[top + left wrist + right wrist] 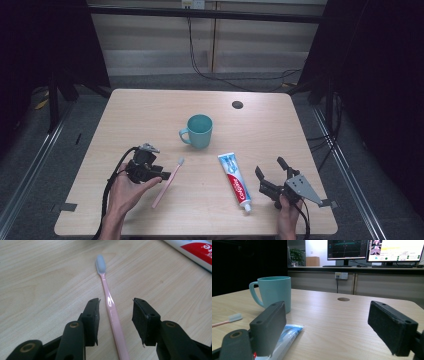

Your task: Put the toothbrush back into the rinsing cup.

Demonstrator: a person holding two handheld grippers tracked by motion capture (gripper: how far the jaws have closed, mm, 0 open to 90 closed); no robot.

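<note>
Between the left gripper's (115, 315) parted, unpressing jaws lies a pink toothbrush (110, 303); toothpaste (236, 181) and mug (199, 131) sit nearby, right gripper (270, 172) wide open.

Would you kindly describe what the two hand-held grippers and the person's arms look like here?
Both are black. The left hand-held gripper has chunky black jaws with flat dark pads and brass-coloured pivot rings, and a black cable loops from it. The right hand-held gripper carries a grey three-cornered plate on top and trails a black cable too. The forearms are bare, with no sleeves showing.
</note>
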